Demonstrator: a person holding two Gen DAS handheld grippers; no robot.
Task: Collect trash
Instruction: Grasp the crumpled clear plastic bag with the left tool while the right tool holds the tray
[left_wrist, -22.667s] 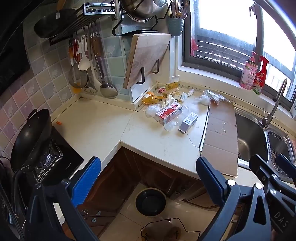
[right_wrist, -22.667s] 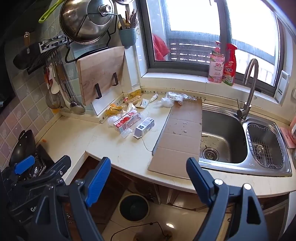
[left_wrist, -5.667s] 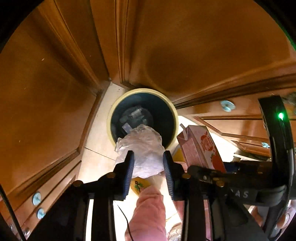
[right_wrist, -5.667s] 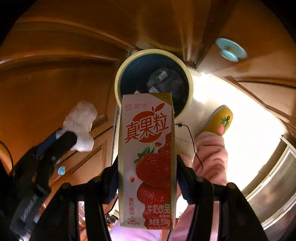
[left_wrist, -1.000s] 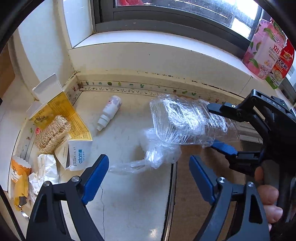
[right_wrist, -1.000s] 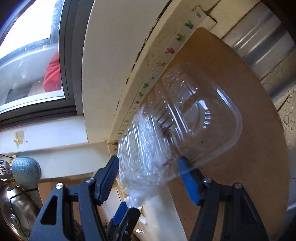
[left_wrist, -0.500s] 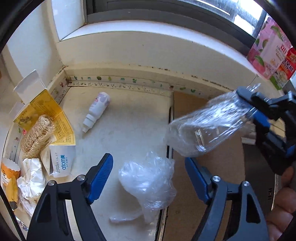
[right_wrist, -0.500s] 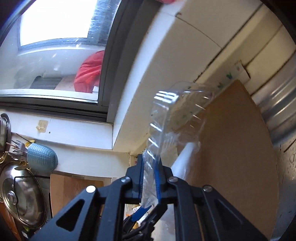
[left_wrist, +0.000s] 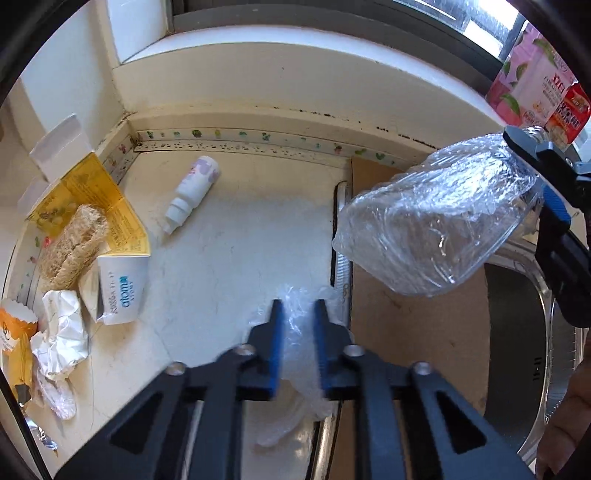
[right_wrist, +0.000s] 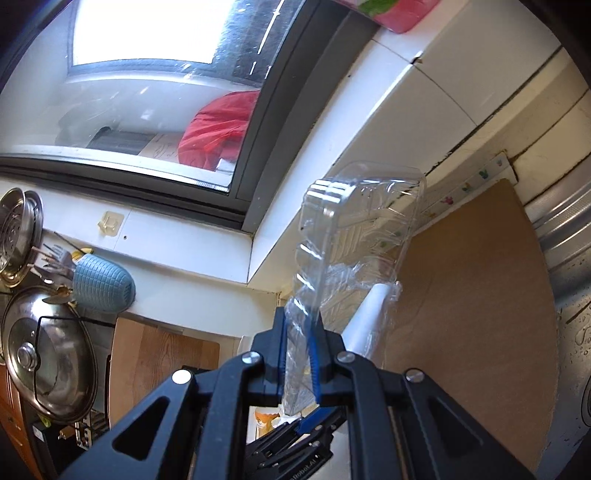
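My left gripper (left_wrist: 297, 312) is shut on a crumpled clear plastic bag (left_wrist: 301, 354) lying on the cream counter (left_wrist: 236, 251) beside the cardboard sheet (left_wrist: 406, 332). My right gripper (right_wrist: 297, 325) is shut on a clear plastic clamshell container (right_wrist: 354, 236) wrapped in film and holds it lifted above the cardboard (right_wrist: 476, 295). In the left wrist view the container (left_wrist: 436, 221) hangs at the right, clamped by the right gripper (left_wrist: 543, 166).
On the counter's left lie a small white bottle (left_wrist: 192, 192), a yellow open box (left_wrist: 81, 199), a loofah (left_wrist: 70, 247), a white "atom" carton (left_wrist: 122, 288) and crumpled wrappers (left_wrist: 59, 339). The steel sink (left_wrist: 532, 350) is at right. Detergent bottles (left_wrist: 532, 81) stand on the sill.
My left gripper has moved down and closed on the plastic bag. My right gripper has lifted the clamshell container a little higher and to the right.
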